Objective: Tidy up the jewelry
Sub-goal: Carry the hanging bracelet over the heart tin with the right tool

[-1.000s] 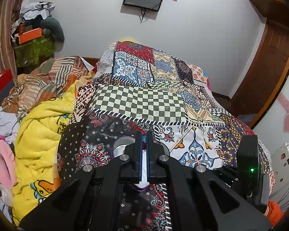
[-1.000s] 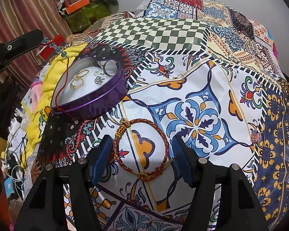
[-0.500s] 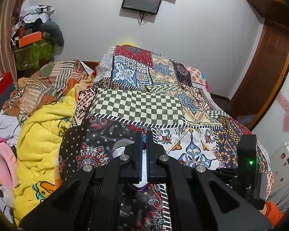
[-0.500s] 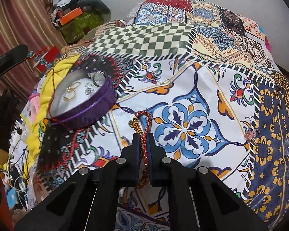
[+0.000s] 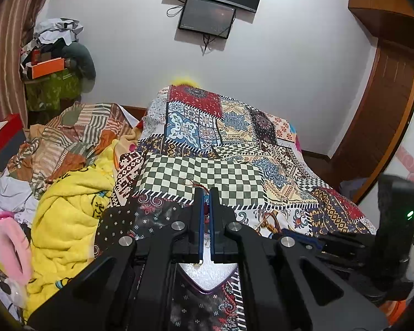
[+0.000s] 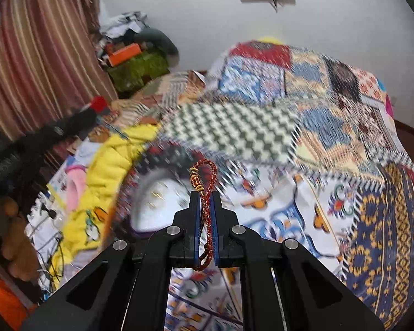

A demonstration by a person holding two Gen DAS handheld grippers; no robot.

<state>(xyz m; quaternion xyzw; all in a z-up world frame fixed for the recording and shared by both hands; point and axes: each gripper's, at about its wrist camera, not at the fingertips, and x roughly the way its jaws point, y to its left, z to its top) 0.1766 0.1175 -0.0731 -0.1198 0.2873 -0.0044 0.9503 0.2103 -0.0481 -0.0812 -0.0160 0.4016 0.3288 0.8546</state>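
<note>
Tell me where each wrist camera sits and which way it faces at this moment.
Left wrist: sits behind the left claw, facing up the bed toward the far wall. Its black fingers pinch a red cord above the heart-shaped tin.
Right wrist: sits behind the right claw, facing across the quilt, with the background blurred. Its fingers clamp a braided bracelet, and the left claw's dark body shows at the left edge.
Shared: the checkered quilt patch, the tin and the wall screen.
</note>
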